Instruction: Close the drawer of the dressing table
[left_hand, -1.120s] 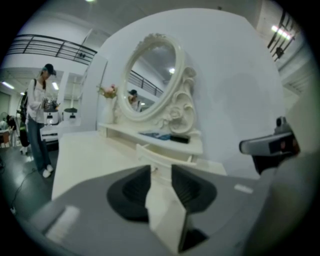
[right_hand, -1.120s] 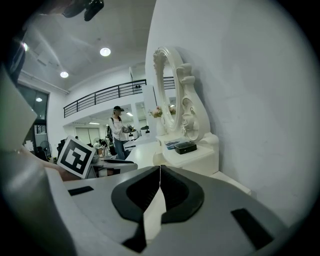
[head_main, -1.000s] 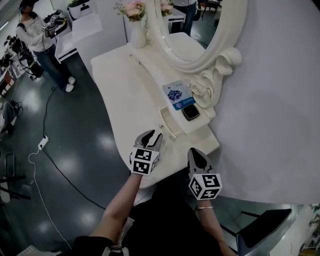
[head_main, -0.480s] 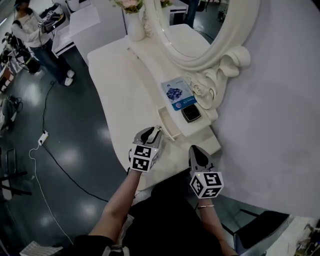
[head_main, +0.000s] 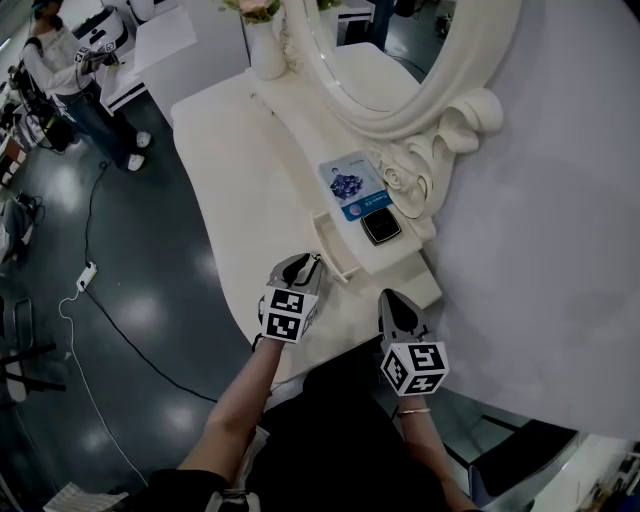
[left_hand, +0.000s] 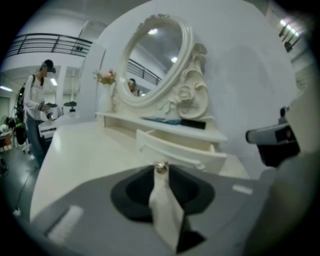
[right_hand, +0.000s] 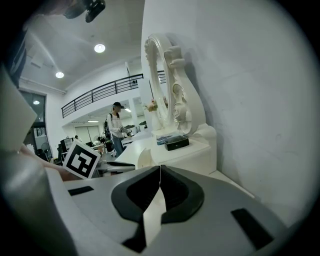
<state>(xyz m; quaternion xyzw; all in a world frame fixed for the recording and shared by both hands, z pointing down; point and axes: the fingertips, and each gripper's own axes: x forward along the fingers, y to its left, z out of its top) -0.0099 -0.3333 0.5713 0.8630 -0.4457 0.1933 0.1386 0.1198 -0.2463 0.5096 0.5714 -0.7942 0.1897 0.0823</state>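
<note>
The left claw (head_main: 308, 264) is closing its jaws, with the open drawer (head_main: 334, 251) knob (left_hand: 161, 167) between their tips. The right claw (head_main: 389, 299), pinched together and empty, sits just to its right. A black box (head_main: 381, 226) lies beyond.

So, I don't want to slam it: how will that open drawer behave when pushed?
The drawer looks like rigid painted wood, so it should slide in without flexing. It is small and shallow, so probably light; a gentle push likely suffices.

Smooth cream-painted dressing table (head_main: 250, 180), shiny metal drawer knob (left_hand: 160, 168), glossy dark floor (head_main: 150, 310).
</note>
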